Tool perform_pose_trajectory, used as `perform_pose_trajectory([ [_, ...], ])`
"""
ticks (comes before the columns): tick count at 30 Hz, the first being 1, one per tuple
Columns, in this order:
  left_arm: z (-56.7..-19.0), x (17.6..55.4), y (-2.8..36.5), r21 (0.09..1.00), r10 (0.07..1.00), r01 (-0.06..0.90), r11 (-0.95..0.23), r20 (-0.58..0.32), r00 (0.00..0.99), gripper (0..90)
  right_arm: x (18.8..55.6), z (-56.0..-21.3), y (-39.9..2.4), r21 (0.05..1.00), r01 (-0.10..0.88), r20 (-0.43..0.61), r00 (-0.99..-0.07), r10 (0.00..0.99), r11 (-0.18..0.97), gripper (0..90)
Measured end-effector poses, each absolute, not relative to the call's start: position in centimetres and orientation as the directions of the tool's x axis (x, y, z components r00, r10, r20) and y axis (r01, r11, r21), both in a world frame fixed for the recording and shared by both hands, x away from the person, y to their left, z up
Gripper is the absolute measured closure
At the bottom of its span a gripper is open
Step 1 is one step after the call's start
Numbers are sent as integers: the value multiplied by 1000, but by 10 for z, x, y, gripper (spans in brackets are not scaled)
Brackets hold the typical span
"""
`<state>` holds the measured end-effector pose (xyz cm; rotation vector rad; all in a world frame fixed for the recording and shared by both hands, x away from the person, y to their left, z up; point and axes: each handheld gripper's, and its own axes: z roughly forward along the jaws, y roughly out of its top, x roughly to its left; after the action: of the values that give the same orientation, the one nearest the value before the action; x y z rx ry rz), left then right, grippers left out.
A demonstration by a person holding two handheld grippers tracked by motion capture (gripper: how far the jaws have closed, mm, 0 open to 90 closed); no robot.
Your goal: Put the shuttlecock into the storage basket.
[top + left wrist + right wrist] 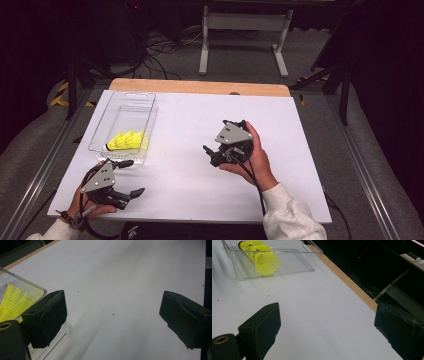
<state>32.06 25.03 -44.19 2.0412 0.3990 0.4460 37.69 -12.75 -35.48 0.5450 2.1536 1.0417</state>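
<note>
From the high view, a clear plastic tray (102, 120) sits at the left of the white table (185, 125), with yellow shuttlecocks (127, 140) lying at its near end. The left gripper (131, 177) is low at the near left corner, just beside the tray's near end, its jaws spread wide with nothing between them. The right gripper (212, 151) is held near the table's middle, well apart from the tray, pointing left toward it.

In the left gripper view, the jaws stand wide apart over bare table; the tray's corner (37, 287) and the shuttlecocks (15, 301) lie beside one of its jaws.

In the right gripper view, the jaws are also wide apart and empty. The tray (312, 258) lies ahead, with the shuttlecocks (263, 260) stacked on their sides inside it.
</note>
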Motion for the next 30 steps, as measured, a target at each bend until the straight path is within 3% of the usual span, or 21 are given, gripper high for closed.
perform_pose_trajectory([
  [30, -442, 322, 248, 878, 448, 93, -470, 147, 882, 83, 350, -376, -159, 797, 61, -422, -655, 627, 601, 73],
])
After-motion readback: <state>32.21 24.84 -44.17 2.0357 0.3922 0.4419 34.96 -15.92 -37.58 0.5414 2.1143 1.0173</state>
